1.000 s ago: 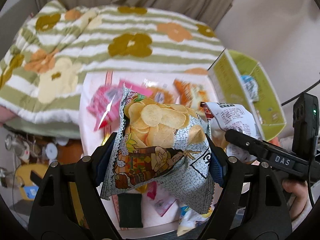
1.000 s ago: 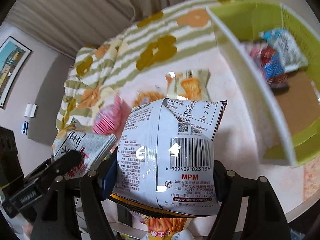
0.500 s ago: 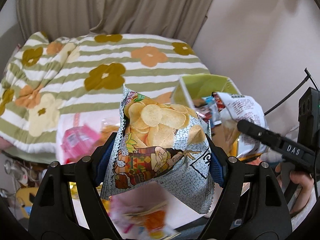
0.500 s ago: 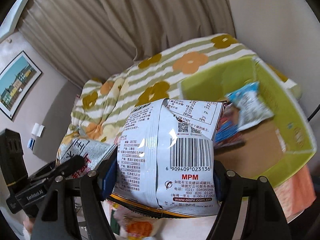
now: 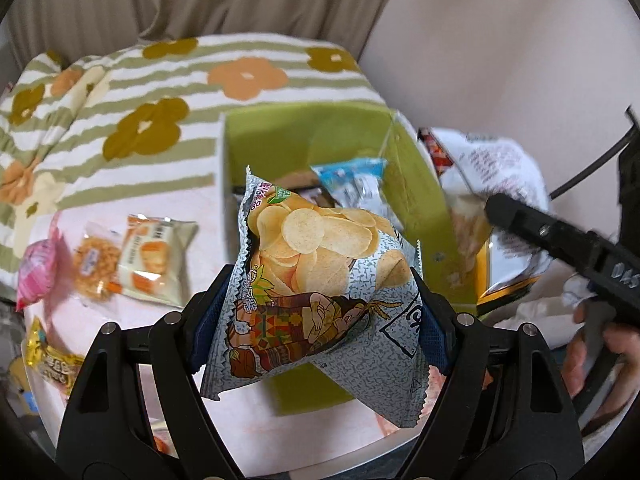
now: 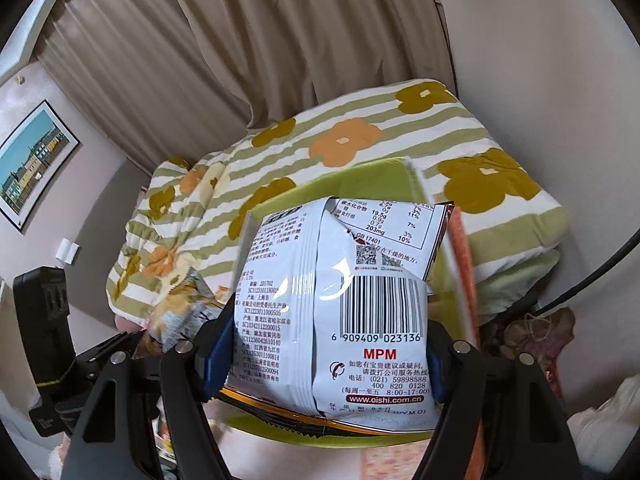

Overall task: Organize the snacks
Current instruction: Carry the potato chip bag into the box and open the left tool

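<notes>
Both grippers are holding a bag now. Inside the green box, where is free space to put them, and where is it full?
In the green box, the near-left part, behind the chip bag, looks bare along the left wall. The far-right corner is crowded by a blue-white packet. The floor under both bags is hidden.

left gripper (image 5: pixel 320 316) angled down, jaws clamped on load; right gripper (image 6: pixel 320 344) likewise, hand (image 5: pixel 592 344) on handle.

A home bedroom is showing here: a flower-patterned striped quilt (image 6: pixel 340 184) is lying across the middle of the frame, beige curtains (image 6: pixel 224 48) are hanging along the top, and a framed picture (image 6: pixel 32 160) is hanging at left.
</notes>
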The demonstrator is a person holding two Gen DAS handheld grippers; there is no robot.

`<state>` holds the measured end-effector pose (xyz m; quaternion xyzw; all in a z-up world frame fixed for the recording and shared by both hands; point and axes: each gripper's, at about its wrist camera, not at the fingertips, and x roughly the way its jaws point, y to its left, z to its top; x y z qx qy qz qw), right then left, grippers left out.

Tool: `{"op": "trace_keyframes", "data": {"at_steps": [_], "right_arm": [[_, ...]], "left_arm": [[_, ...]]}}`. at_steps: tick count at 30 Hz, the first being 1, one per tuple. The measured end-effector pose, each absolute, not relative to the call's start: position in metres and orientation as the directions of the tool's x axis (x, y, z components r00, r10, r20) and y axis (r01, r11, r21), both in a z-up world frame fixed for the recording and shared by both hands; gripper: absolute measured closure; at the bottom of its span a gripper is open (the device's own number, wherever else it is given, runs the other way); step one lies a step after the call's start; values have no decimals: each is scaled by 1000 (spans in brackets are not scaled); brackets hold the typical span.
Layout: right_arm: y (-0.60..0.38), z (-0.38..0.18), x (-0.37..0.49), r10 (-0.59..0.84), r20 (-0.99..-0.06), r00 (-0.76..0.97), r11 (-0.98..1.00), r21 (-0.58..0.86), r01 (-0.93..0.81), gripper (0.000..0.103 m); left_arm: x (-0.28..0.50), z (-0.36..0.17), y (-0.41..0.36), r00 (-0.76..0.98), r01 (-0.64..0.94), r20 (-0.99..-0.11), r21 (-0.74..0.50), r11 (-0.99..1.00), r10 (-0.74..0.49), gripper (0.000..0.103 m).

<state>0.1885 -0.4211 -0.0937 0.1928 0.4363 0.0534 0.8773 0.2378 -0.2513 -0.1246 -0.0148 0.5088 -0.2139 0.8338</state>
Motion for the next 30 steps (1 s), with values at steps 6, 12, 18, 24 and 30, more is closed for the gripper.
{"op": "trace_keyframes", "data": {"at_steps": [6,12,18,24,30], "right_arm": [[-434,-106,190,279,-751,598,925,378,43,32],[-437,-118,194,286,-760,584,930,368,23,32],[-438,-119,202,294,-759,581,931,366,7,32],[-436,-124,204,291,-768,570,937,351,-6,32],[-430,-146,204,273,-814,512,950,314,-7,32]], "left_arm": [[237,-155,-288,339,388,-888,-169,906,-311,25],[238,-171,-300,311,430,-913,-112,896,-263,23],[243,-171,-301,360,432,-916,-3,902,-175,1],[241,-161,-281,373,417,-909,-12,909,-183,1],[237,-150,-254,406,376,-887,-59,925,-222,1]]}}
